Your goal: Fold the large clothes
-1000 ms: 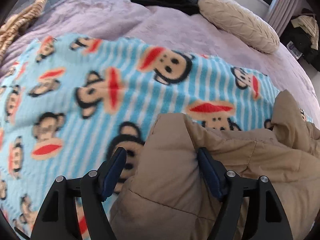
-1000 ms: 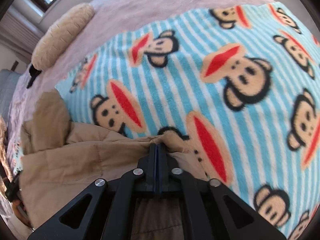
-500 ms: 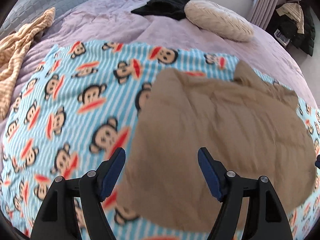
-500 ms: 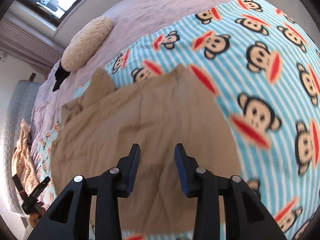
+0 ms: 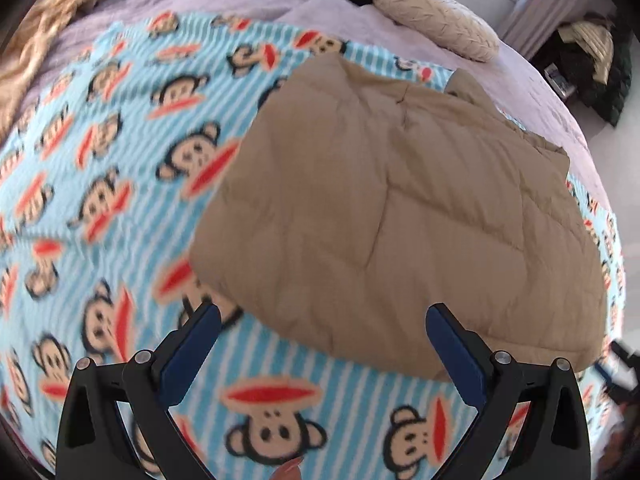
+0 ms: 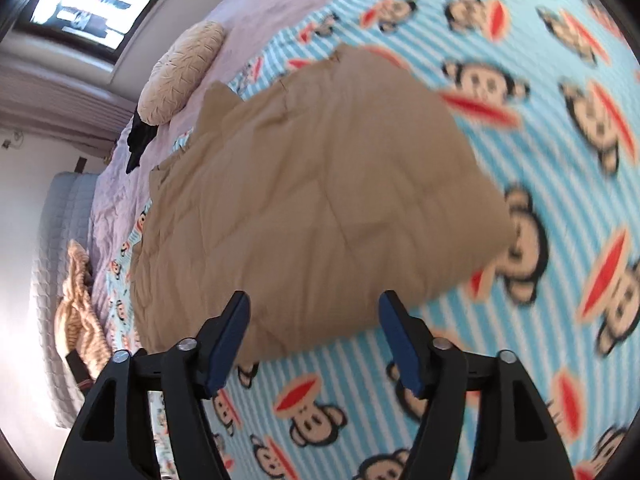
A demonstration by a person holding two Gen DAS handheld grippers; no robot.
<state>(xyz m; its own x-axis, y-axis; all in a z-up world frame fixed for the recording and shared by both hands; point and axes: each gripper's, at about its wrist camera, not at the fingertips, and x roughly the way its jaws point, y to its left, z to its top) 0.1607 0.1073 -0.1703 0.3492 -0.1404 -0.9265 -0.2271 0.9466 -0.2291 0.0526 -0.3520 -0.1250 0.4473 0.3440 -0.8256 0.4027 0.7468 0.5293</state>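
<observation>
Now folded tan jacket (image 5: 384, 208) flat on monkey blanket (image 5: 120, 160), collar toward pillow (image 5: 436, 16); both jaws apart, empty.

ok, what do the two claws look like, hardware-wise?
Both look identical. The left claw and right claw each have two matte black fingers with triangular cutouts in the outer links and silver pivot pins at the joints. Each finger ends in a flat, dark blue pad. No cables, labels or sleeves are visible in either view.
</observation>
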